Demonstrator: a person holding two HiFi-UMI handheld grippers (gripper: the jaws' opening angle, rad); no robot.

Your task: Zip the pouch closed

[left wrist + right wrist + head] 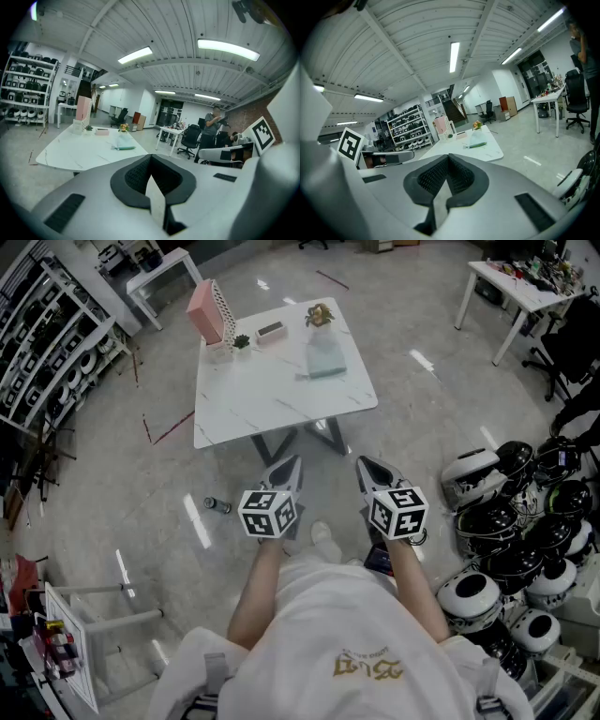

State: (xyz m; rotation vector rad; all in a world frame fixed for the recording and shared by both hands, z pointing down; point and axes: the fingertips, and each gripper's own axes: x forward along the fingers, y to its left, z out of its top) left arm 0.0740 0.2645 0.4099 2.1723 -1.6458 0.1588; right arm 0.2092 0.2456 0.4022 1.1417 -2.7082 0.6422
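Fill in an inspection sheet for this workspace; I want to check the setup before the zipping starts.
Surface: white marbled table, things grouped at its far side.
Job's things: pouch lies flat at the far right; zip state too small to tell.
Clutter: pink box, small plant, flat case, flower pot.
Grippers: left claw and right claw both shut, empty, short of the table.
Cables: nothing seen.
Surroundings: helmets on the floor at right; shelves at left; what looks like a can on the floor.

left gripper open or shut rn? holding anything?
Shut and empty. The left gripper view shows the left gripper with its jaws pressed together and nothing between them.
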